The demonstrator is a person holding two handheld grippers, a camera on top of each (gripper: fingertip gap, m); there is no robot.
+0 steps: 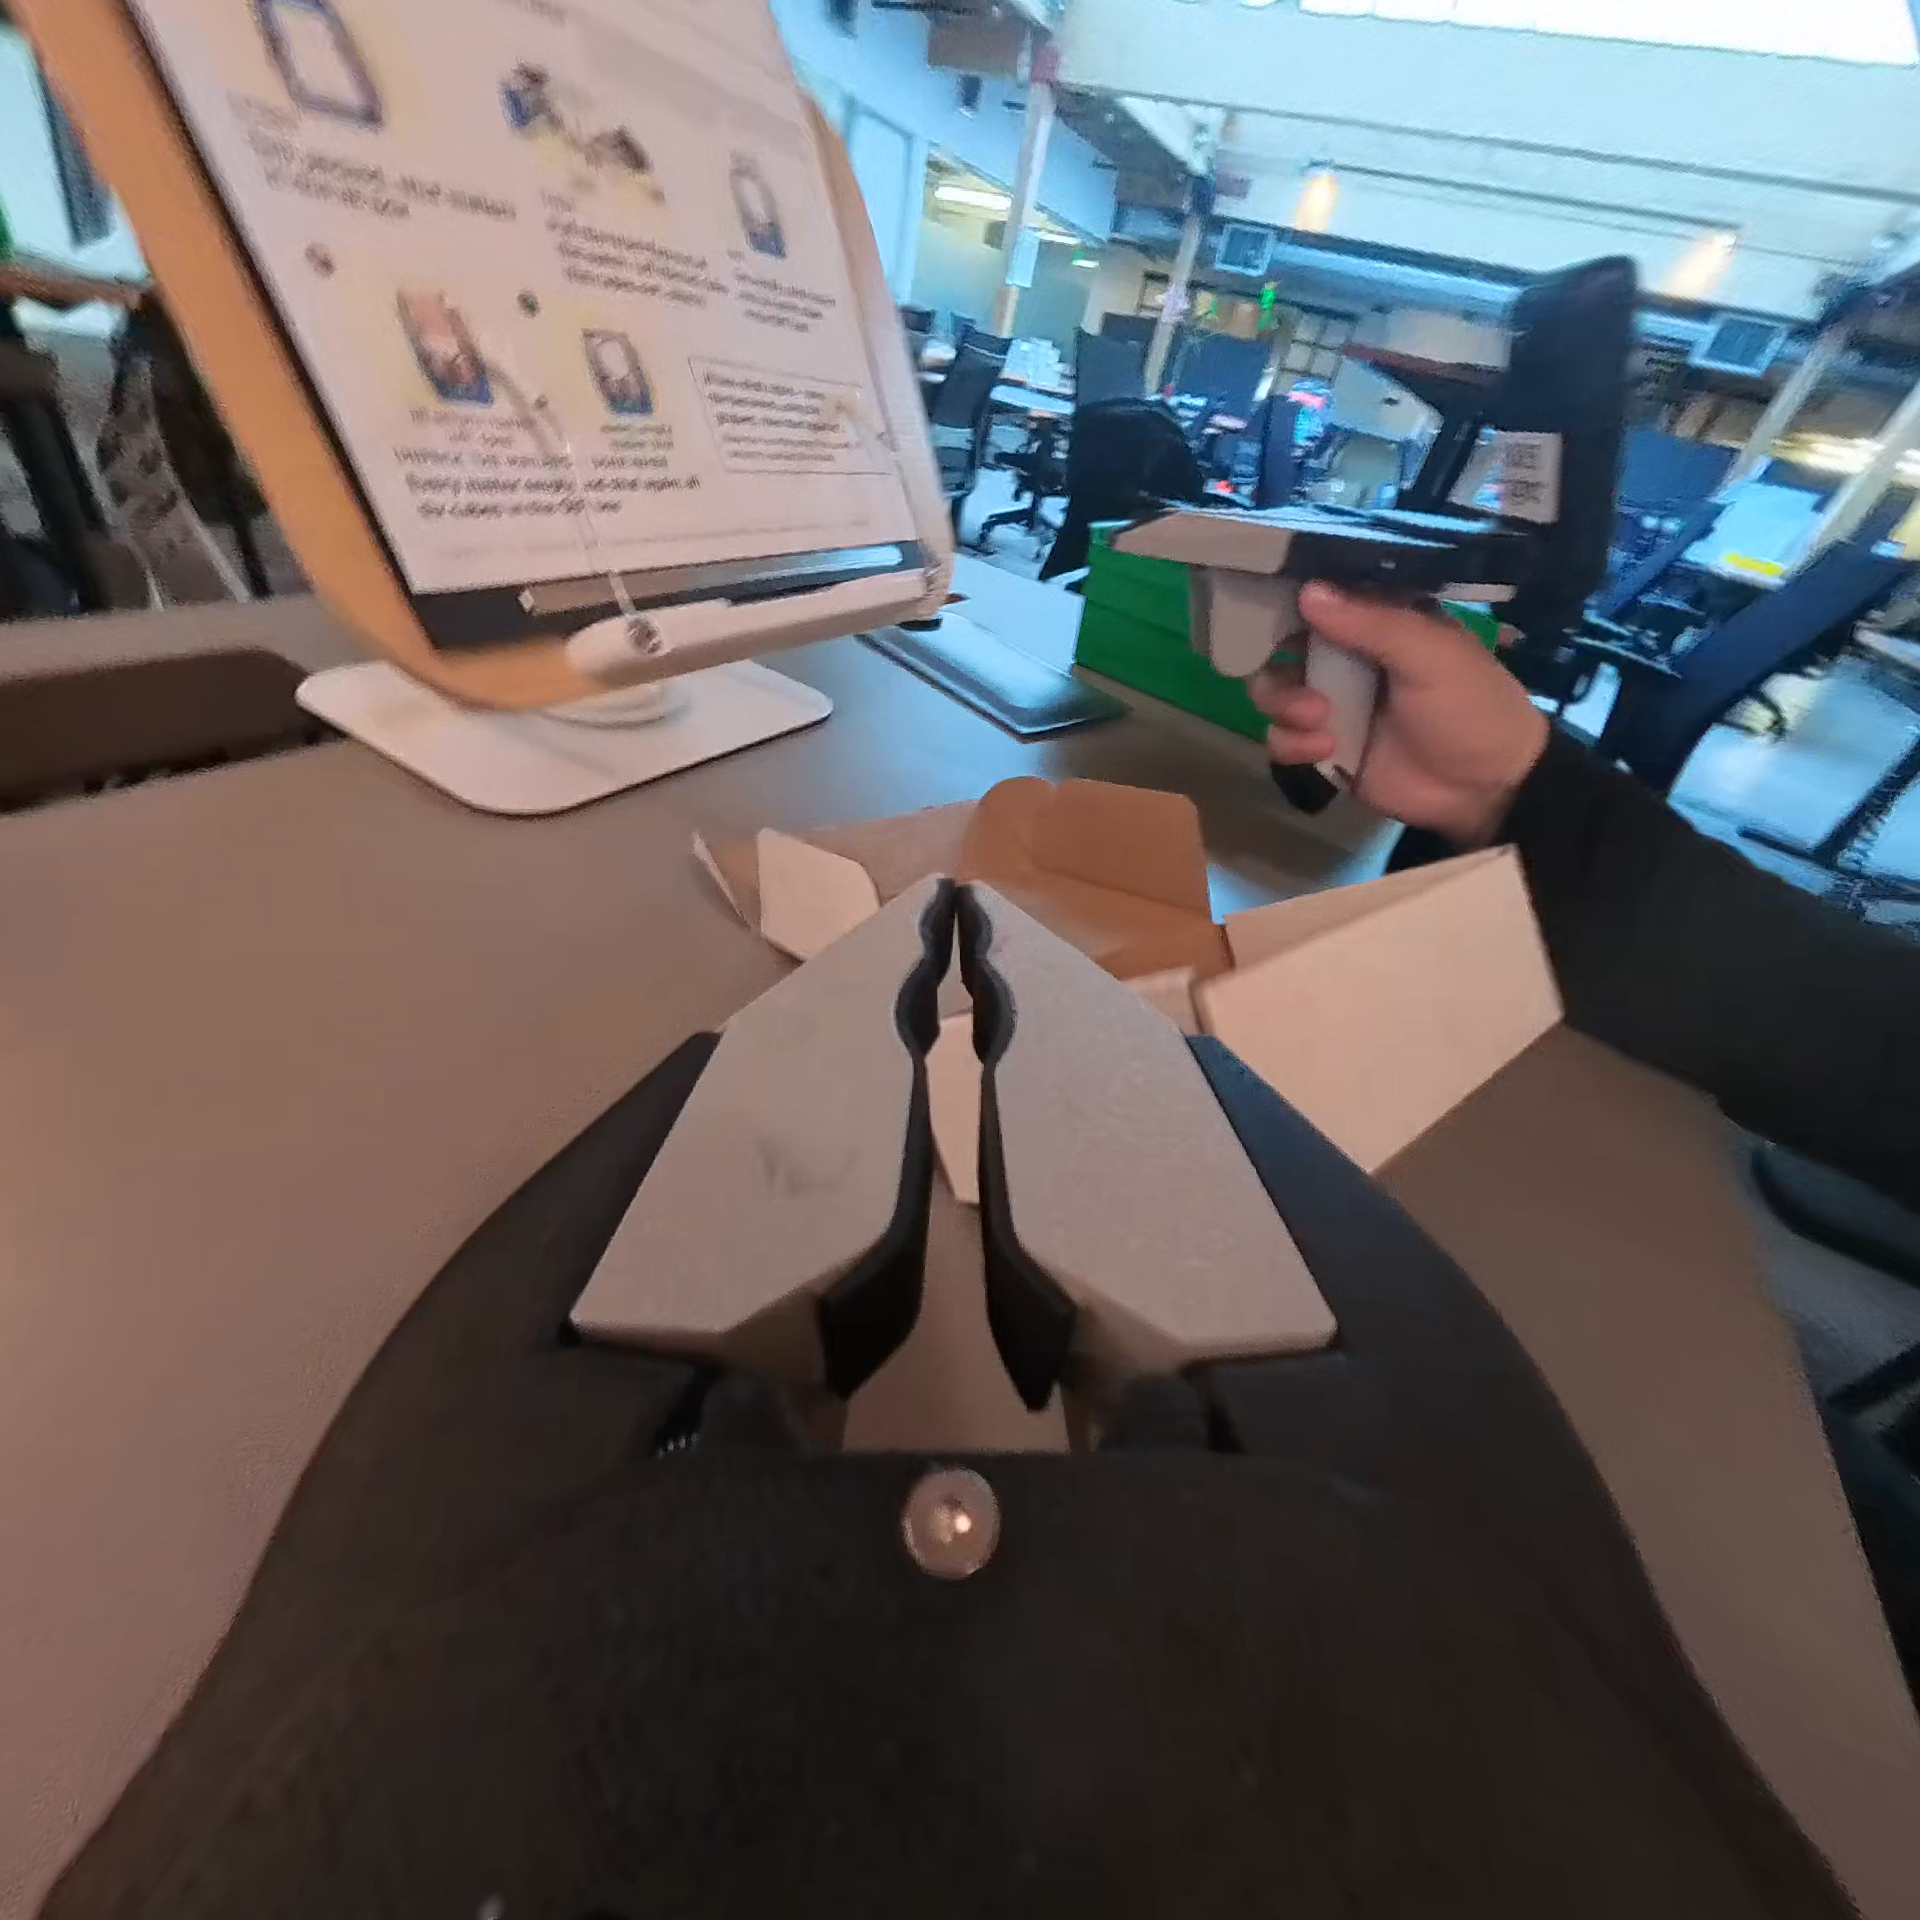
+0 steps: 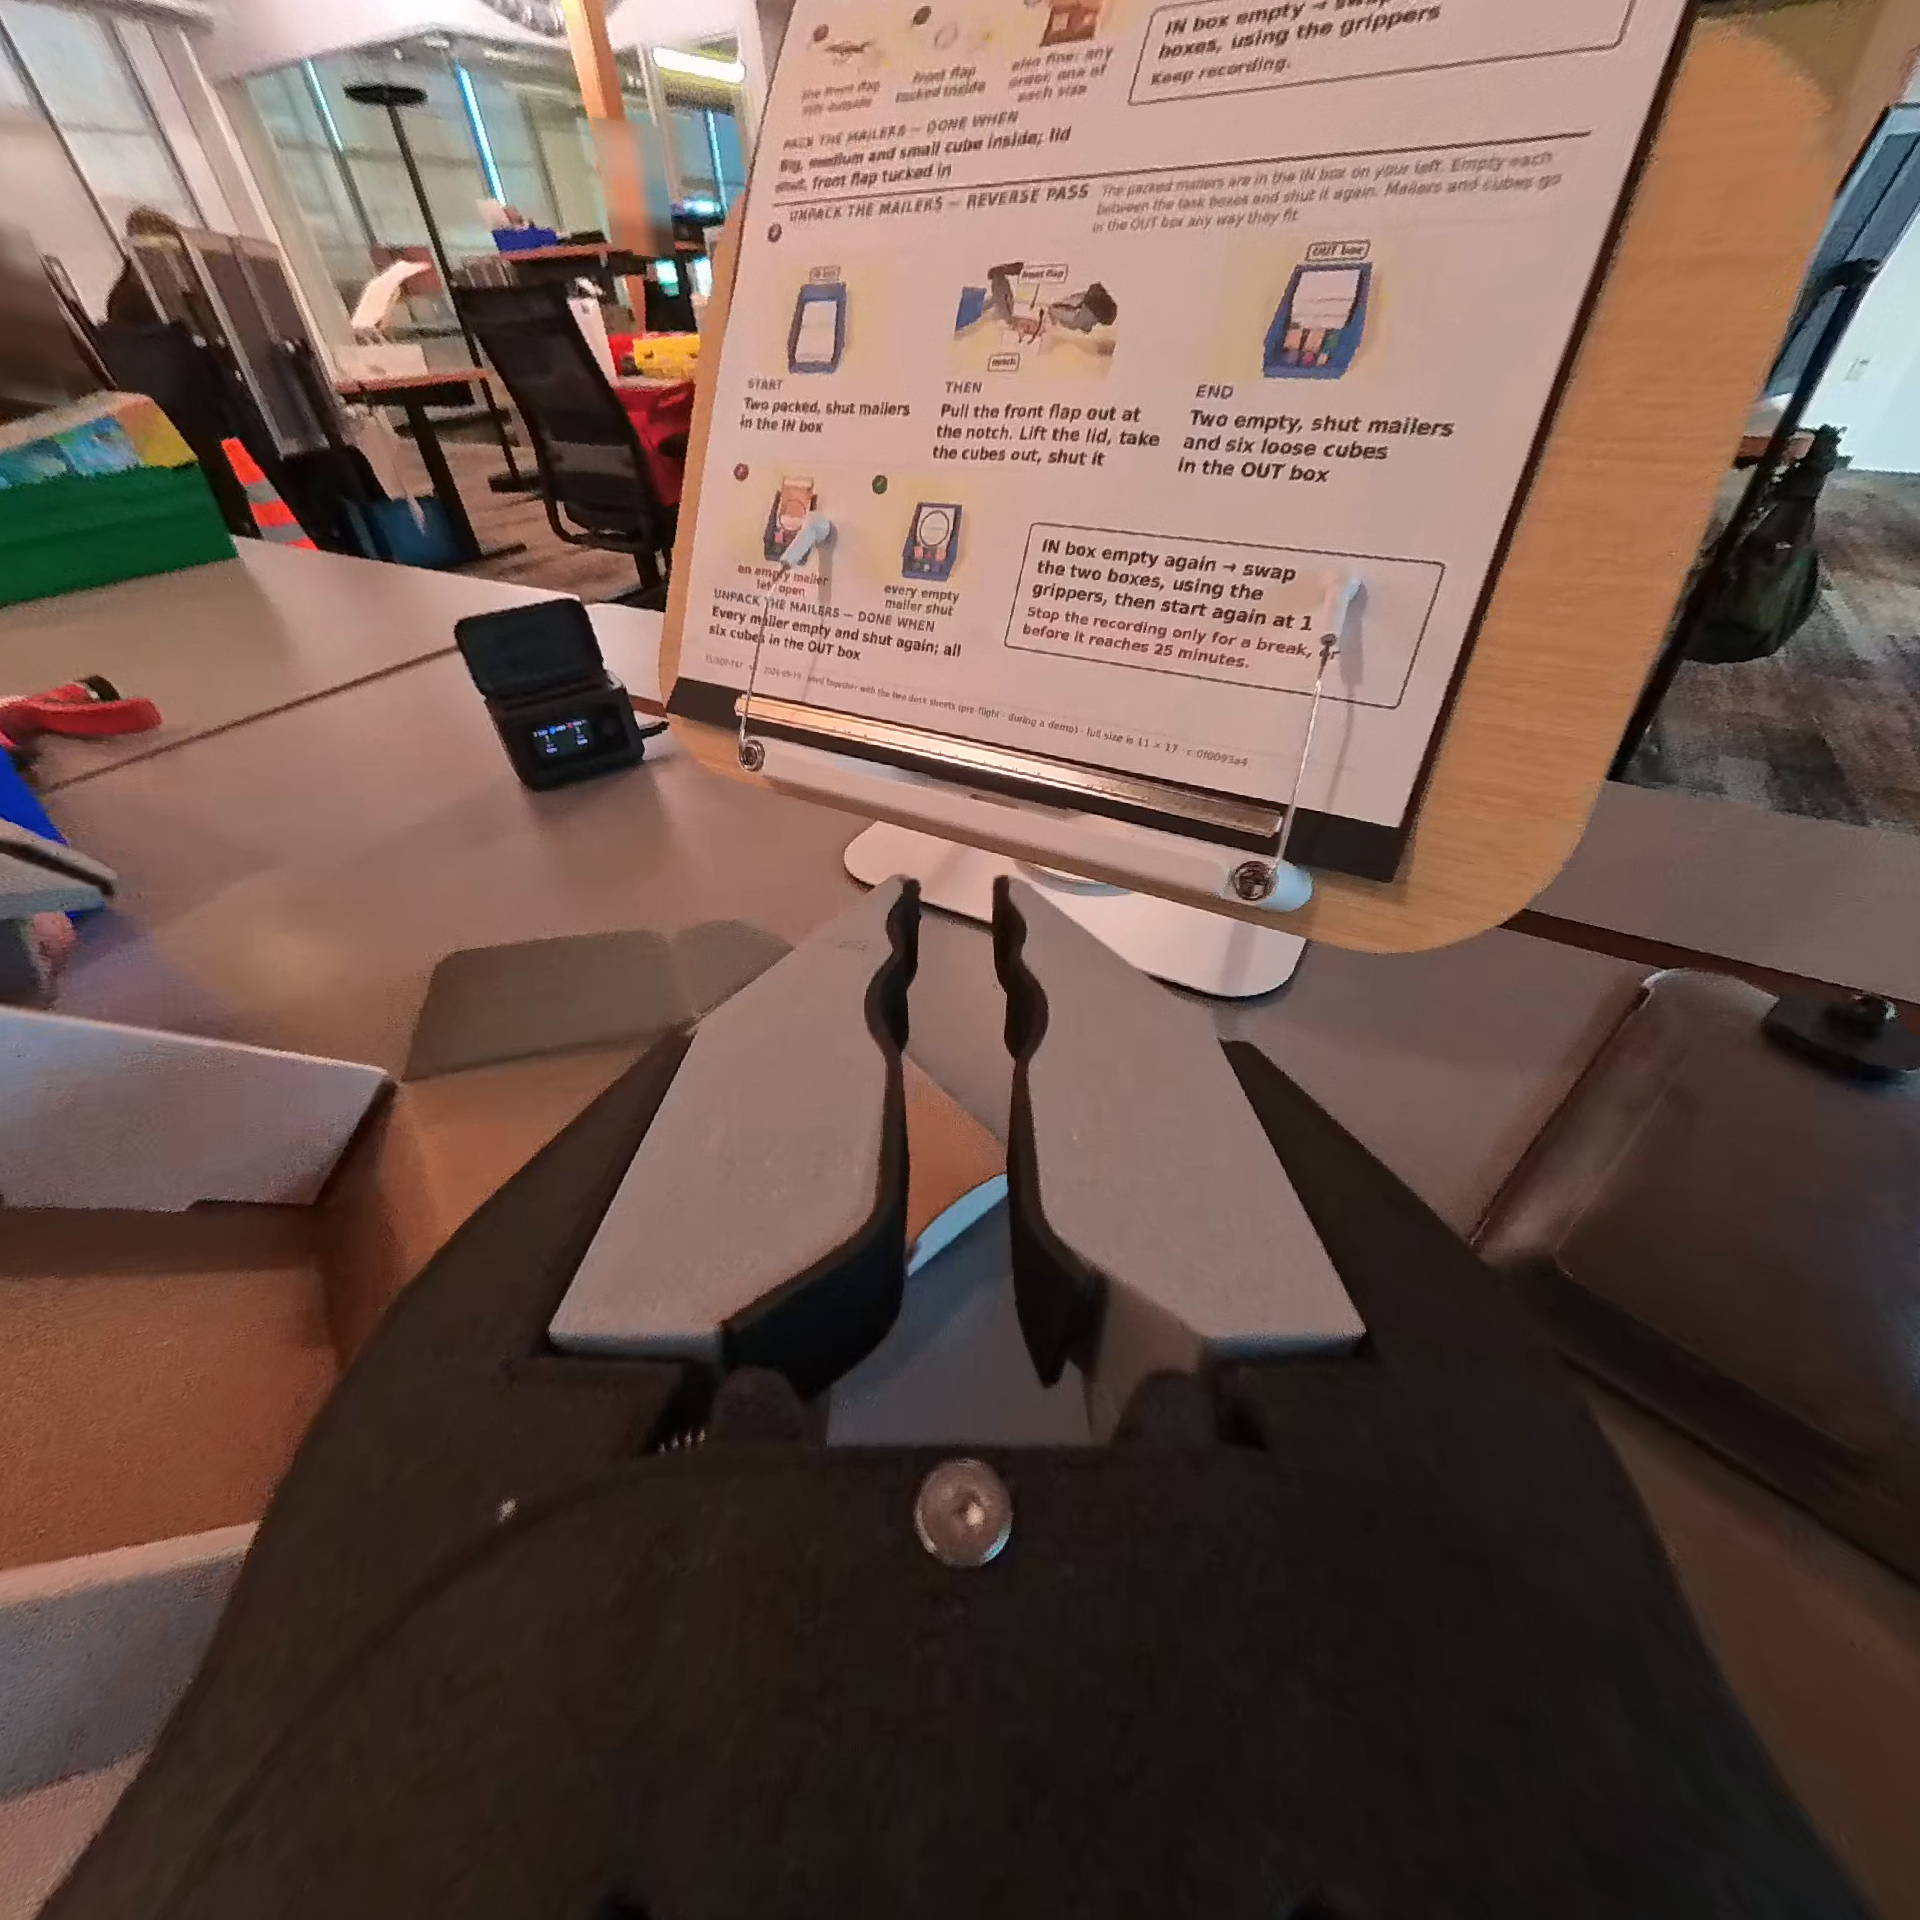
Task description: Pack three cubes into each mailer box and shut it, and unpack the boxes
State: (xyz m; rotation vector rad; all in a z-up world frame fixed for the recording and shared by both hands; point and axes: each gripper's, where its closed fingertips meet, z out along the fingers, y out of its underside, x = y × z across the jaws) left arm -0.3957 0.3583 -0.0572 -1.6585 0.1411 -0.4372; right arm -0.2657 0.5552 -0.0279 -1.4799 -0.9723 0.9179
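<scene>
In the left wrist view my left gripper point(image 1: 954, 896) is shut with nothing between its pads, held above an open white mailer box point(image 1: 1382, 1023) whose brown-lined lid point(image 1: 1101, 883) lies back on the grey table. My right gripper point(image 1: 1195, 540) shows there too, held up by a hand at the right above the box. In the right wrist view my right gripper point(image 2: 954, 899) is open and empty, its pads a little apart, above the open mailer box point(image 2: 187, 1247) at the lower left. No cubes show.
A wooden stand with an instruction sheet point(image 2: 1143, 436) on a white base point(image 1: 561, 727) stands at the back of the table point(image 1: 260, 1039). A small black device point(image 2: 556, 691) sits left of it. A green bin point(image 1: 1153, 634) is farther back. Black pads point(image 2: 1714, 1195) lie at right. Left tips to right tips: about 25 cm.
</scene>
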